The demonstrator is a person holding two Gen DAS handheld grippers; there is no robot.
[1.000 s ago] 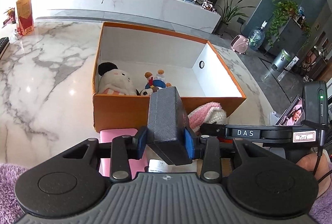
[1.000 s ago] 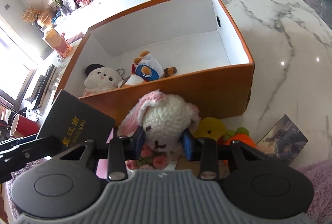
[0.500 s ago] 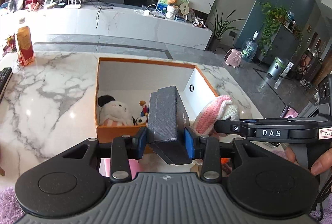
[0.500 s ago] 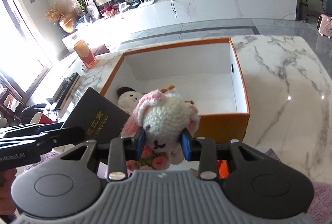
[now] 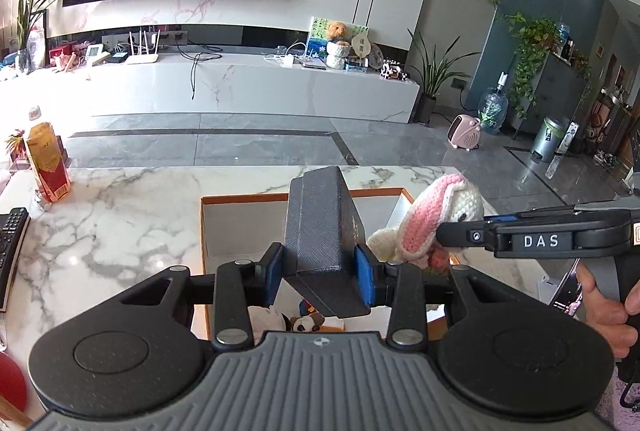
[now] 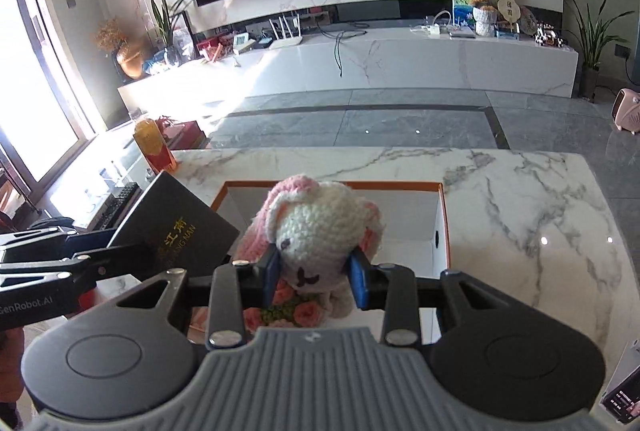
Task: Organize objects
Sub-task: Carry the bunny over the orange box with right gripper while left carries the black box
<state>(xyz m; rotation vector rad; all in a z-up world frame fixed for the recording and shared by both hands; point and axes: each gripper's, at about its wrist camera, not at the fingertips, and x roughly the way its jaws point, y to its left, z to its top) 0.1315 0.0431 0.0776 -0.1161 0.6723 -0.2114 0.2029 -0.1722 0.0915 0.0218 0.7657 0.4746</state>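
Observation:
My left gripper (image 5: 319,277) is shut on a dark grey box (image 5: 323,227) and holds it high above the orange cardboard box (image 5: 244,199). The dark box also shows in the right wrist view (image 6: 176,227) with gold lettering. My right gripper (image 6: 316,279) is shut on a crocheted white and pink bunny (image 6: 320,227), held above the orange box (image 6: 440,219). The bunny also shows in the left wrist view (image 5: 432,223), right of the dark box. A small plush toy (image 5: 306,323) lies in the box below my left gripper.
The marble table (image 5: 120,215) carries a red and yellow carton (image 5: 46,163) and a remote (image 5: 10,247) at the left. A phone (image 6: 624,399) lies at the right edge. A white TV bench (image 6: 360,67) stands beyond the floor.
Both grippers have risen and tilted up with their loads. The orange box now sits lower and smaller in both views, and the room behind fills the frames.

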